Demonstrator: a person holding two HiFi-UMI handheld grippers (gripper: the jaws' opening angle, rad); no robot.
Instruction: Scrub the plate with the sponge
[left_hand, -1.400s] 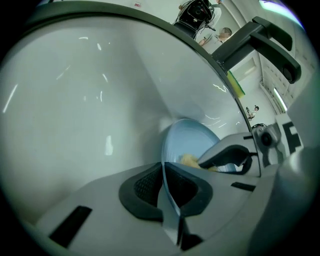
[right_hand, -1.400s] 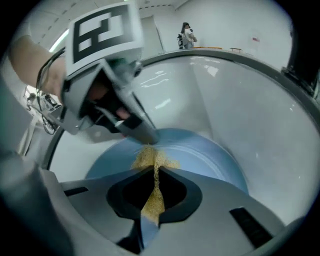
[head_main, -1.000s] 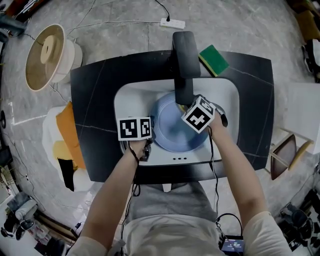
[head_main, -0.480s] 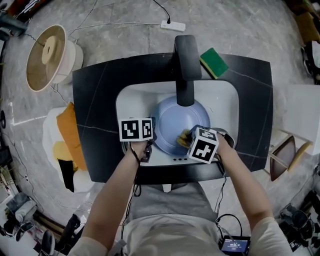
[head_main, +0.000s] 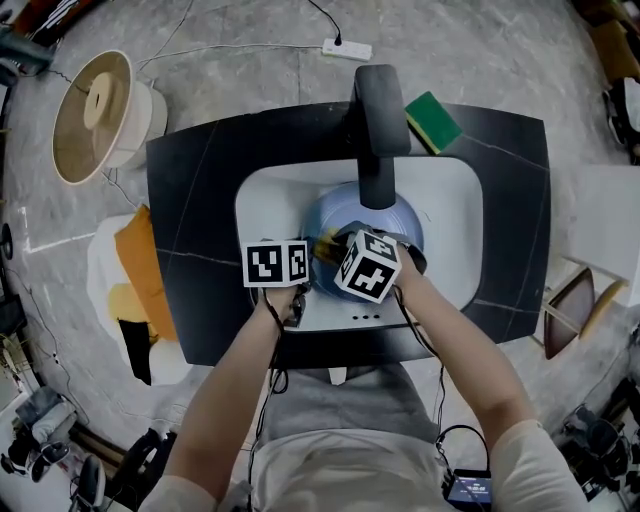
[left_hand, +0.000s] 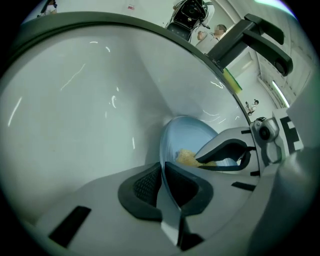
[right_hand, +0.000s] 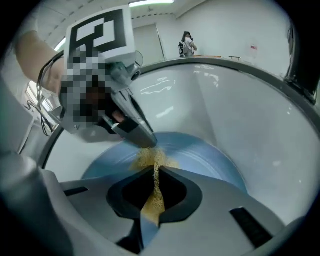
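sponge (head_main: 326, 246) now at plate (head_main: 408, 222) left rim

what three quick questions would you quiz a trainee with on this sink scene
1. Fill in: the left gripper clamps the blue plate by its ____.
2. Which one presses the yellow sponge on the plate? A the left gripper, B the right gripper
3. True or false: the green sponge lies in the sink.
Key: 1 rim (its jaws have just been opening slightly, with the rim between them). 2 B. 3 false, it lies on the counter.
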